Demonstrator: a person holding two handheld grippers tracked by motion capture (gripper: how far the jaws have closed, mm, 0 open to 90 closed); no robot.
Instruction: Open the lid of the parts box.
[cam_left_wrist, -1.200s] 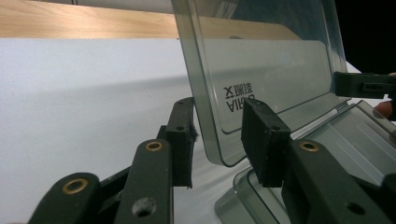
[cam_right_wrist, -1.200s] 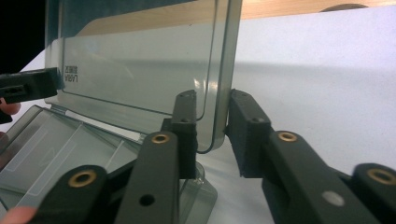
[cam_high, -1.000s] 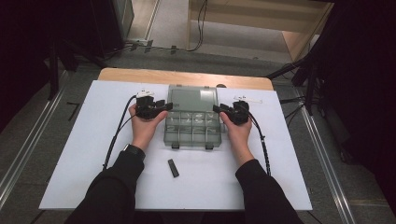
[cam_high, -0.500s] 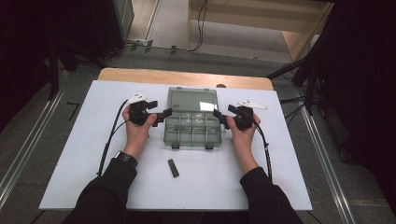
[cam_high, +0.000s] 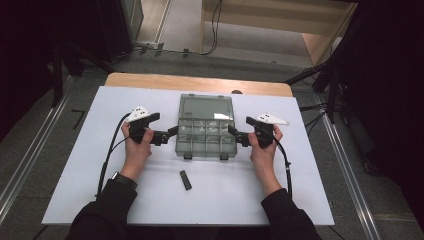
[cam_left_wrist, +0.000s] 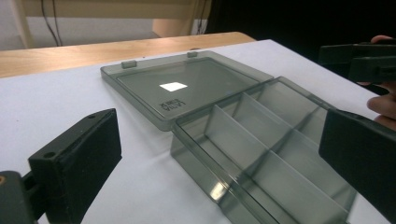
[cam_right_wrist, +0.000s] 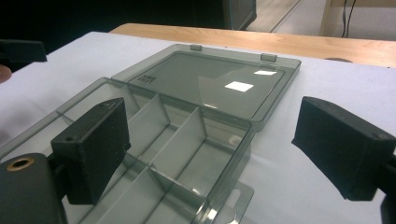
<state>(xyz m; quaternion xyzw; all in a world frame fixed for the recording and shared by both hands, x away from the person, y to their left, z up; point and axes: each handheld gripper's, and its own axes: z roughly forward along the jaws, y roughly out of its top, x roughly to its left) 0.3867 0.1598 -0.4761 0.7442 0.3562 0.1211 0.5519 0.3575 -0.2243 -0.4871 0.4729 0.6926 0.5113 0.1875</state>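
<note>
A clear grey compartment box lies open mid-table, its lid flat behind the tray. My left gripper sits just off the box's left end, apart from it. My right gripper sits just off the right end. The jaws of both have just been opening and now stand wide, pressing on nothing. The left gripper view has the left gripper facing the tray and lid. In the right gripper view the right gripper looks over the empty compartments and the lid.
A small black stick-like piece lies on the white table cover in front of the box. A wooden table edge runs behind the lid. Cables trail back from both grippers along the forearms. Dark floor and rails flank the table.
Both hands have moved outward from the box's ends, left one leftward and right one rightward, and both pairs of jaws have spread wider. The box stays put.
</note>
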